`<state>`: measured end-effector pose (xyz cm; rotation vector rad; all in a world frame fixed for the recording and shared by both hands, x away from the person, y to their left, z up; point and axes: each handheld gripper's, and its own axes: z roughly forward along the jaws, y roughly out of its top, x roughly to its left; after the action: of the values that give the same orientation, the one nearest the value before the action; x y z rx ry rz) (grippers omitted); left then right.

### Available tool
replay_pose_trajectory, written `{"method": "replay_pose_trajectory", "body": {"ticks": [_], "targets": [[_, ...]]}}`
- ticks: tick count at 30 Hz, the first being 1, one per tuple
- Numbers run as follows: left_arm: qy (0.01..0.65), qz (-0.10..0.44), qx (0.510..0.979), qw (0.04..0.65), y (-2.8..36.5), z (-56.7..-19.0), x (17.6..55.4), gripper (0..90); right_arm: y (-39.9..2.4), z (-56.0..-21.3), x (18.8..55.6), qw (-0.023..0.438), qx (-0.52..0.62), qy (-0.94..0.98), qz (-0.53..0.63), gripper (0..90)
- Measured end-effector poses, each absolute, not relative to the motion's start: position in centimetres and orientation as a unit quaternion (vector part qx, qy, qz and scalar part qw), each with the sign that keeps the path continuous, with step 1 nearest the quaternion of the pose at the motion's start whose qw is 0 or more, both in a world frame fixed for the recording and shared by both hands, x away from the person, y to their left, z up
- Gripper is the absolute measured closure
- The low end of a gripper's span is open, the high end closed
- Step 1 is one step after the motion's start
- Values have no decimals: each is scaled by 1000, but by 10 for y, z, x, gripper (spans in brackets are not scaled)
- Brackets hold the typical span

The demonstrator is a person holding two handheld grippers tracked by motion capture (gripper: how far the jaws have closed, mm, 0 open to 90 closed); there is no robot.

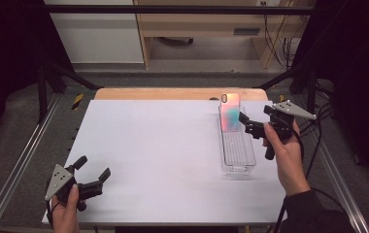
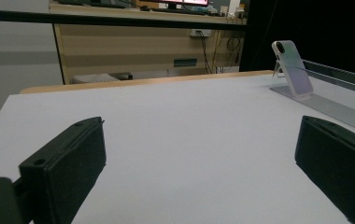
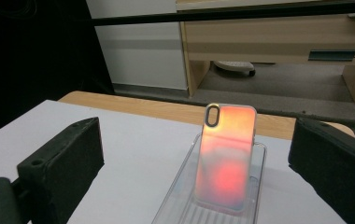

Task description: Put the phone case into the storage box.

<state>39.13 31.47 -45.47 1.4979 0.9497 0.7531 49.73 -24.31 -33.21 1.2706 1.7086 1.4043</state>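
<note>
Reaching stage, by the look of it: right gripper [image 1: 248,124] open-jawed at right of frame, just beside the iridescent phone case [image 1: 230,112] leaning upright in the far end of the clear tray [image 1: 238,158]. Left gripper [image 1: 92,175] open and idle, lower left. Next, probably: closing squarely across the case's edges without tipping it.

We see our left gripper [image 2: 199,163] with jaws wide apart over the bare white table [image 2: 180,121], phone case [image 2: 293,69] propped tilted in the clear tray [image 2: 334,105] far right.

One phone case [image 1: 230,112], one clear tray [image 1: 238,154]
</note>
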Motion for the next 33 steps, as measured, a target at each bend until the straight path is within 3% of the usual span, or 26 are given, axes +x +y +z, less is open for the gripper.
{"method": "replay_pose_trajectory", "body": {"ticks": [33], "targets": [[400,318,641,572,312,-455,391,18,-286,-343,462,309,492,624,523,30]]}}
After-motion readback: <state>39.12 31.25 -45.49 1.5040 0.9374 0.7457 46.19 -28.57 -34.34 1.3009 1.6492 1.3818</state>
